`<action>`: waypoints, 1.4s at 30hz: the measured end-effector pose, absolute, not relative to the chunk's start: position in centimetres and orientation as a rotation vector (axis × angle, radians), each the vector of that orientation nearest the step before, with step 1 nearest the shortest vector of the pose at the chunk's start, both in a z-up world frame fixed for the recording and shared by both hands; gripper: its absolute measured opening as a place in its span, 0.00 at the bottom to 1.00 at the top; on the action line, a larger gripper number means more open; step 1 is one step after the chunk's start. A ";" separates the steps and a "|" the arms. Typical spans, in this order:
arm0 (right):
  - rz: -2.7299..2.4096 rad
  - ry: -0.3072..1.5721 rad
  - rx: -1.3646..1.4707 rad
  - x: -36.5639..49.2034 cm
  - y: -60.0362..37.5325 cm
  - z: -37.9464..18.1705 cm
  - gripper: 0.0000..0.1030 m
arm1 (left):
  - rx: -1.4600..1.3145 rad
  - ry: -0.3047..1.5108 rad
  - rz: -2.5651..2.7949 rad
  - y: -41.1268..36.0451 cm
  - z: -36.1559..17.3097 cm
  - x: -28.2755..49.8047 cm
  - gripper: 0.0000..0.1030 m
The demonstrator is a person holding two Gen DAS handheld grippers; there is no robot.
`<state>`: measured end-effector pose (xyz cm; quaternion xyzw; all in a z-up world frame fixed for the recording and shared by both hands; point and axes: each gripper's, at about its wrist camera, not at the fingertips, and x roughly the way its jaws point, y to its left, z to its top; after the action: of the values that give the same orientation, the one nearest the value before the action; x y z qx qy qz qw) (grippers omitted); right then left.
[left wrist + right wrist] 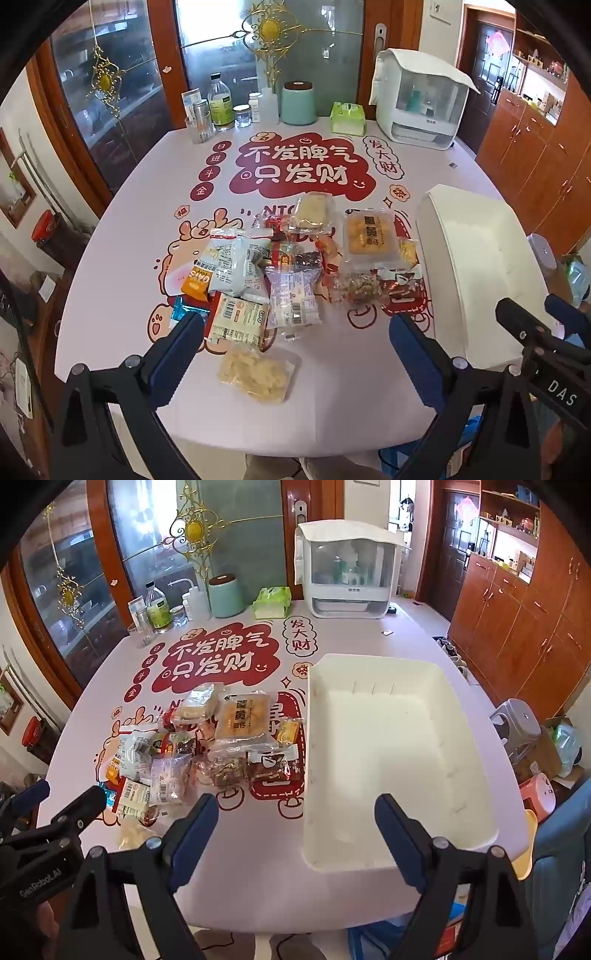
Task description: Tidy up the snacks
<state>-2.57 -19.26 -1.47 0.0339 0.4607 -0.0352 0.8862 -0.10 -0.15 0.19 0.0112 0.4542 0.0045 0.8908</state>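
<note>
1. White plastic forms the bin, a rectangular tub with nothing inside it, sitting on the right side of the table just beside the snacks.
2. The snack pile lies at the middle of the table on a red and pink cartoon print, the packets overlapping.
3. In the pile, a clear pack of yellow egg-yolk pastries sits nearest the bin, a pale blue packet lies on the left, and a clear bag of pale crisps lies closest to the near table edge.
4. The left gripper hangs above the near edge of the pile, its blue-padded fingers spread wide and holding nothing.
5. The right gripper hangs over the bin's near left corner, likewise wide apart and empty.
6. A mint canister, bottles and a green tissue pack stand along the far edge.
</note>
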 end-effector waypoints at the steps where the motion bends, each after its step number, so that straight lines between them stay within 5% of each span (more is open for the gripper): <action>1: -0.072 0.953 0.070 -2.7 -19.3 -1.4 0.85 | 0.033 0.933 0.014 -0.3 0.3 -0.2 0.97; 42: 0.004 0.988 0.046 -1.4 -18.8 -3.6 0.85 | -0.002 1.041 -0.018 -1.0 -3.0 1.0 0.96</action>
<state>-1.40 -18.82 -3.57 0.0220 0.4740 0.0018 0.8802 1.03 -1.01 -2.96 -0.0008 0.4973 -0.0087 0.8675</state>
